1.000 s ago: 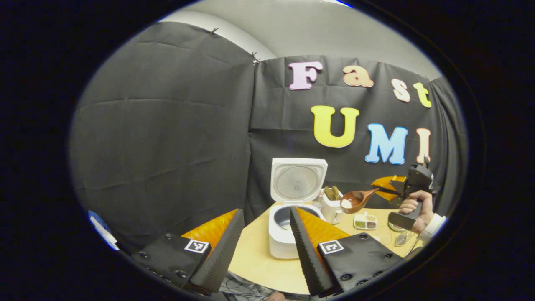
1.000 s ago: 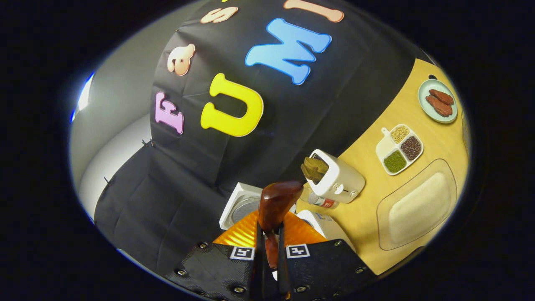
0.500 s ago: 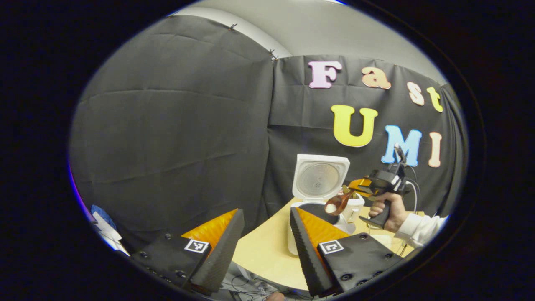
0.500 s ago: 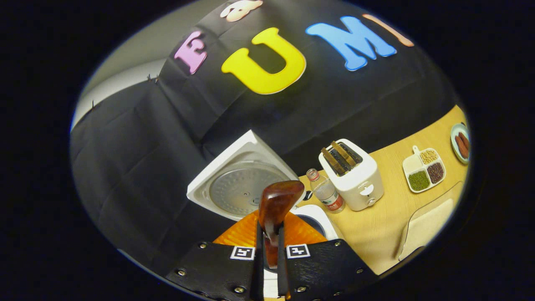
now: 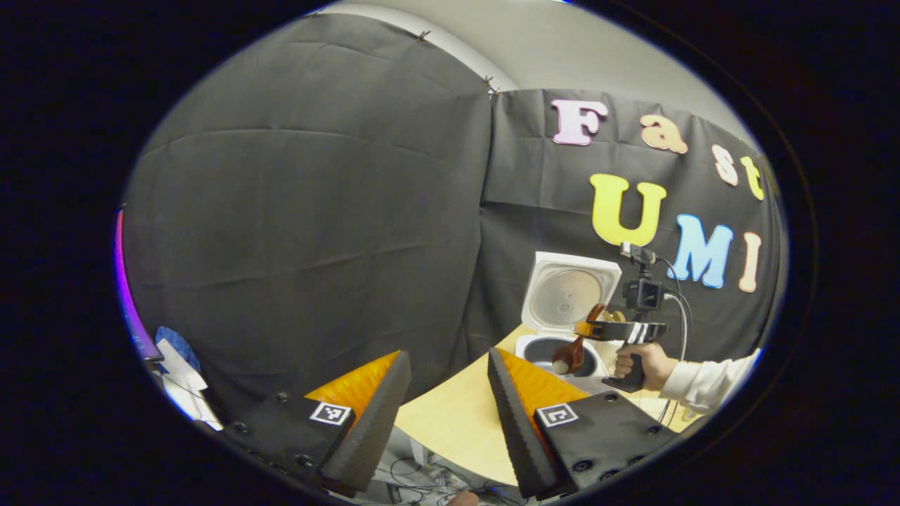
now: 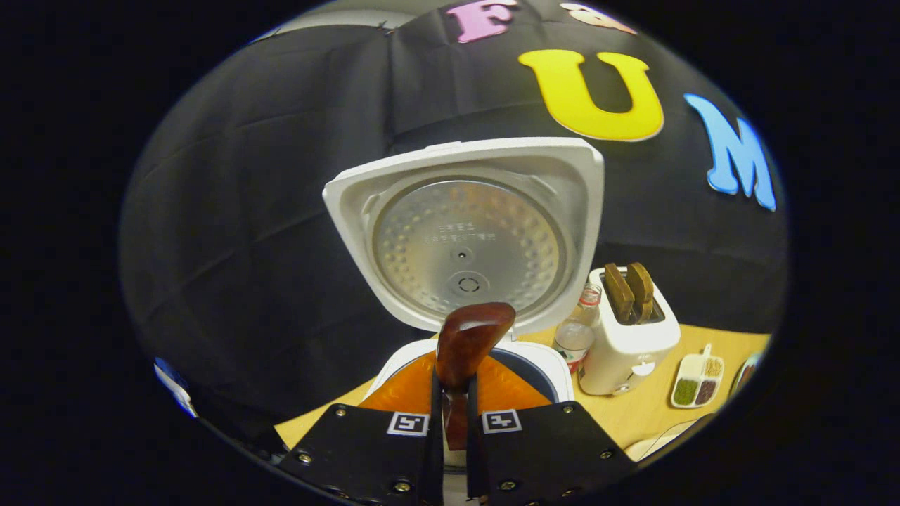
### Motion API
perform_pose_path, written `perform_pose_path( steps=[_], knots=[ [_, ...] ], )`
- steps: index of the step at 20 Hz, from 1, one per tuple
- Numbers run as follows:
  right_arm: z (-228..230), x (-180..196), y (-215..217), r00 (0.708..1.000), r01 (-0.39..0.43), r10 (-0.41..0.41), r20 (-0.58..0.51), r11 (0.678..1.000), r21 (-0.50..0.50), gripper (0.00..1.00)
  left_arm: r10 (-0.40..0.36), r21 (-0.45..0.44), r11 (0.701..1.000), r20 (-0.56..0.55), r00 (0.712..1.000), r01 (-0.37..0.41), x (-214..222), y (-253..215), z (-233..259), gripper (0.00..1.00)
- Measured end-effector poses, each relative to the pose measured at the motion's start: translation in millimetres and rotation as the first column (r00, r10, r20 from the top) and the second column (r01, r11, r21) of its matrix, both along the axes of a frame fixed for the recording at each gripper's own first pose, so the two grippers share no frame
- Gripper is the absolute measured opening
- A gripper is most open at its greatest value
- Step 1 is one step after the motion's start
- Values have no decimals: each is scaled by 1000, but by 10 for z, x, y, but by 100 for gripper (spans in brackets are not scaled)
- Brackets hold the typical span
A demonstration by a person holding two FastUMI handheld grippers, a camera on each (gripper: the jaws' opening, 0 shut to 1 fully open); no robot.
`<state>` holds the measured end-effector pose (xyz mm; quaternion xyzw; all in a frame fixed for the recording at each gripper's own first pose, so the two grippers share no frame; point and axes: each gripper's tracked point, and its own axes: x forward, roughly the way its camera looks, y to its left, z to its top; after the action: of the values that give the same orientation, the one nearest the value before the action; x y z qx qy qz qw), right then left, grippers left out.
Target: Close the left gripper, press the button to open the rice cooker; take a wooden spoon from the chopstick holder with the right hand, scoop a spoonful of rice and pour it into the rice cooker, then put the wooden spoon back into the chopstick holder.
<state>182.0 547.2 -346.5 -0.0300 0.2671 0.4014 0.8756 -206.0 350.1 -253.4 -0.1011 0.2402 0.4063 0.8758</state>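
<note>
Right gripper [image 6: 450, 422] pinches wooden spoon [image 6: 464, 344] by handle, both fingers pressed on it. In left gripper view spoon [image 5: 573, 349] hangs over rice cooker [image 5: 559, 348], long axis steeply tilted, bowl end down toward open pot with pale rice at tip, handle up toward hand [image 5: 643, 362]. Cooker lid [image 6: 467, 232] stands upright behind. Left gripper [image 5: 443, 393] spread wide, holding nothing, near table [image 5: 450, 429] edge. Toaster [image 6: 629, 330] just right of cooker
</note>
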Motion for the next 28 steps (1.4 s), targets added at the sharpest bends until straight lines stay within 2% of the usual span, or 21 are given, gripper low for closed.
perform_pose_path(
  steps=[2, 4, 5, 7, 8, 10, 11, 12, 13, 14, 16, 19, 20, 21, 22, 25, 28],
  knots=[
    [7, -8, 32, 995, -41, 45, 90, 998, -49, 13, 9, -6, 1000, 2, 1000, -9, -3, 34, -34, 81],
    [47, -17, 62, 984, -63, 77, 157, 994, -92, 13, 14, -6, 1000, 4, 1000, -14, -18, 60, -54, 85],
    [49, -9, 65, 977, -74, 96, 192, 990, -120, 13, 13, -4, 1000, 8, 1000, -13, -3, 62, -47, 81],
    [53, -4, 70, 951, -93, 141, 275, 979, -180, 13, 11, 1, 1000, 11, 1000, -11, -10, 62, -19, 81],
    [87, -2, 62, 933, -97, 162, 322, 974, -207, 13, 11, 1, 1000, 11, 1000, -11, -19, 55, -1, 87],
    [129, -28, 46, 895, -95, 198, 400, 960, -262, 13, 13, -2, 1000, 13, 1000, -13, -48, 63, 5, 87],
    [155, -43, 29, 880, -91, 209, 427, 955, -281, 13, 14, -2, 1000, 15, 1000, -14, -56, 65, 18, 81],
    [181, -57, 27, 867, -88, 215, 449, 954, -288, 13, 14, -1, 1000, 18, 1000, -14, -67, 73, 38, 87],
    [188, -51, 32, 865, -86, 214, 454, 954, -286, 13, 14, 1, 1000, 24, 1000, -14, -86, 86, 66, 87],
    [202, -47, 24, 874, -83, 200, 442, 959, -271, 13, 14, 2, 1000, 31, 999, -14, -124, 92, 93, 87],
    [222, -68, -13, 914, -66, 146, 378, 974, -218, 13, 11, 8, 1000, 45, 999, -11, -217, 63, 179, 87],
    [382, -65, -246, 963, 3, 32, 267, 992, -128, 13, 2, 8, 1000, 76, 997, -2, -336, 3, 315, 87],
    [425, -39, -324, 969, 28, -1, 245, 994, -107, 13, -5, 8, 1000, 84, 996, 4, -353, -9, 331, 81],
    [472, -13, -415, 973, 51, -28, 229, 994, -94, 13, -14, 7, 1000, 92, 996, 13, -375, -29, 347, 81],
    [547, -13, -527, 976, 69, -52, 210, 995, -75, 13, -23, 5, 1000, 100, 995, 23, -387, -55, 362, 75],
    [792, -60, -894, 979, 143, -141, 144, 990, -3, 13, -56, -4, 998, 131, 990, 57, -419, -91, 419, 75],
    [1044, -116, -1352, 968, 218, -221, 122, 975, 34, 13, -91, -22, 995, 165, 982, 96, -372, -178, 392, 75]
  ],
)
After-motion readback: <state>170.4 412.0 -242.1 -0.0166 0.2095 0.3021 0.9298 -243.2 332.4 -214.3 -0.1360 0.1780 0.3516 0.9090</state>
